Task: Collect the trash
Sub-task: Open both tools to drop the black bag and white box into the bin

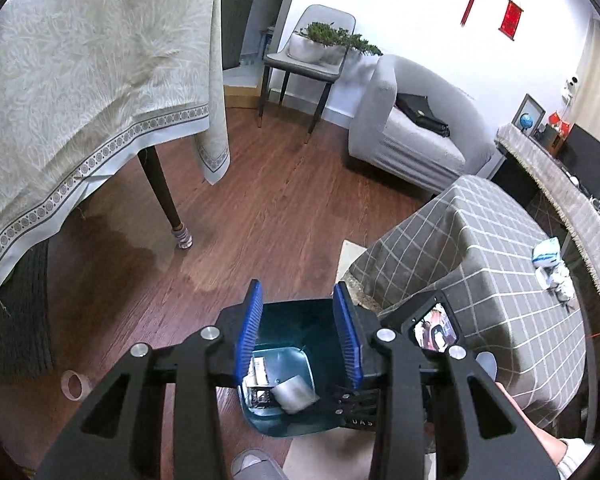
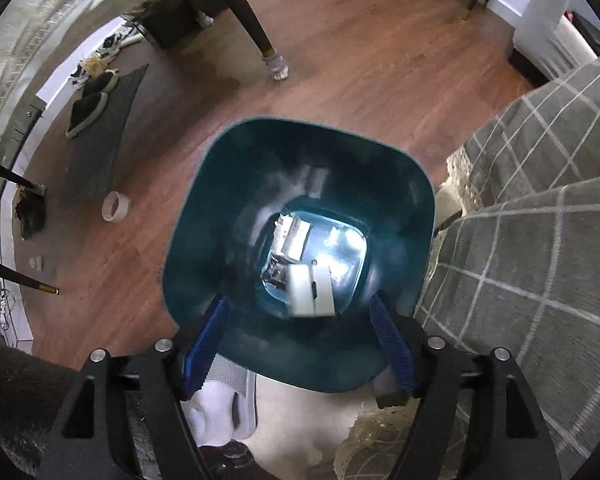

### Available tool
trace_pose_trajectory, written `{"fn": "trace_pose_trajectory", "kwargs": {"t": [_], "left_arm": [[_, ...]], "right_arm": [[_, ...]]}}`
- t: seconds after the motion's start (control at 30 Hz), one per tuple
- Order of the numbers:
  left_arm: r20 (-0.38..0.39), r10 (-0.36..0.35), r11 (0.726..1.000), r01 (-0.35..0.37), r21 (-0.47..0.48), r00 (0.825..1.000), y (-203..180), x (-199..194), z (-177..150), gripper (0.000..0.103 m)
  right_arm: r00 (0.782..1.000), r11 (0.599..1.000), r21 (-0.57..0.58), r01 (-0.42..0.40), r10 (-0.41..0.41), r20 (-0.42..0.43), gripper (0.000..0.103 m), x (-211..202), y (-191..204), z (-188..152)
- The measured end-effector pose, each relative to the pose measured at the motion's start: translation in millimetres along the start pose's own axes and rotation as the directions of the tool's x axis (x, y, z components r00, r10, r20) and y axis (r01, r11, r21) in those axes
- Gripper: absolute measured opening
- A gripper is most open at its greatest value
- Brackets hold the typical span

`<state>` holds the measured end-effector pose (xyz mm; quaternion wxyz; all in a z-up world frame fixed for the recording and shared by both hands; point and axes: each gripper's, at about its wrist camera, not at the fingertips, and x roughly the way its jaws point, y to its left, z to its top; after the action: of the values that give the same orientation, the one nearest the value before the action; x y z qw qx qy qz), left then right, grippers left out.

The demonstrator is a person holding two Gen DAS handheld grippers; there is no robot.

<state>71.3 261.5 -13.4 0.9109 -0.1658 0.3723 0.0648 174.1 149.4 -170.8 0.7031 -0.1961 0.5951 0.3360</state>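
Teal bin (image 2: 204,208) on the wood floor (image 2: 360,60), beside a low tabletop under a grey checked cloth (image 1: 480,248). The right gripper (image 2: 300,344) points almost straight down over the bin's mouth, its blue fingers (image 2: 204,340) spread wide with nothing between the pads; a white piece (image 2: 312,290), blurred, lies low in the bin over a dark wrapper (image 2: 274,272) and a pale carton (image 2: 292,236) on the bottom. The left gripper (image 1: 300,332) hangs above the same bin at a slant, fingers (image 1: 249,328) partly apart and empty. Trash not yet gathered appears to remain on the checked cloth: a heap of crumpled white and blue wrappers (image 1: 552,264) at its far edge. A tape roll (image 2: 115,207) lies on the floor near the bin; whether it counts as trash cannot be told. Handling, as judged: the wrappers look light, soft and crushable, likely to slip or trail loose ends, so a pinch across the bulk of one crumple would hold better than a hold on an edge. The tape roll is stiff and would take fingers across its wall.
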Motion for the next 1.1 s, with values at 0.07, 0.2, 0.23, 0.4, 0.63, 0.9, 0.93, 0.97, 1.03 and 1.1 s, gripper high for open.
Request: {"fn": "trace_pose_trajectory", "kwargs": {"t": [0.07, 0.2, 0.23, 0.4, 0.63, 0.9, 0.93, 0.97, 1.03, 1.1], "left_arm": [[0.018, -0.002, 1.0, 0.002, 0.0, 1.0, -1.6, -4.5, 2.3, 0.038], [0.039, -0.001, 1.0, 0.001, 0.002, 0.999, -1.7, -12.7, 4.4, 0.038], [0.045, 0.002, 1.0, -0.002, 0.0, 0.999, -1.5, -14.3, 5.2, 0.038], [0.051, 0.0, 1.0, 0.001, -0.023, 0.999, 3.0, -18.0, 7.6, 0.039], [0.069, -0.024, 0.999, 0.025, -0.026, 0.997, -7.7, -22.1, 11.5, 0.04], [0.085, -0.067, 0.998, 0.065, 0.024, 0.994, -44.7, -20.3, 15.7, 0.047], [0.088, -0.071, 0.997, 0.068, 0.03, 0.994, -49.7, -20.2, 15.9, 0.049], [0.09, -0.077, 0.997, 0.074, 0.037, 0.993, -56.2, -19.7, 16.4, 0.052], [0.09, -0.086, 0.996, 0.082, 0.046, 0.992, -64.9, -17.7, 16.8, 0.053], [0.09, -0.098, 0.994, 0.094, 0.053, 0.991, -75.2, -15.6, 17.0, 0.055]], "right_arm": [[0.999, 1.0, -0.005, -0.011, 0.011, 0.032, 0.074, -10.5, 0.1, 1.1], [0.995, 0.999, -0.026, -0.027, 0.029, 0.091, 0.074, -34.0, 5.2, 2.1], [0.993, 0.999, -0.031, -0.029, 0.032, 0.112, 0.074, -41.1, 6.4, 2.5], [0.972, 0.996, -0.042, -0.072, 0.08, 0.222, 0.07, -81.4, 12.2, 4.8], [0.932, 0.995, -0.055, -0.088, 0.102, 0.349, 0.062, -129.2, 8.2, 0.4], [0.895, 0.998, -0.019, -0.056, 0.059, 0.443, 0.059, -168.3, -19.2, -20.6], [0.892, 0.999, -0.012, -0.052, 0.052, 0.449, 0.059, -171.7, -23.1, -23.3], [0.889, 0.999, -0.003, -0.046, 0.043, 0.456, 0.059, -175.1, -28.6, -26.9], [0.886, 0.999, 0.011, -0.031, 0.022, 0.464, 0.059, -181.1, -35.6, -33.1], [0.881, 0.999, 0.031, -0.011, -0.005, 0.473, 0.059, -187.4, -45.5, -41.1]]}}
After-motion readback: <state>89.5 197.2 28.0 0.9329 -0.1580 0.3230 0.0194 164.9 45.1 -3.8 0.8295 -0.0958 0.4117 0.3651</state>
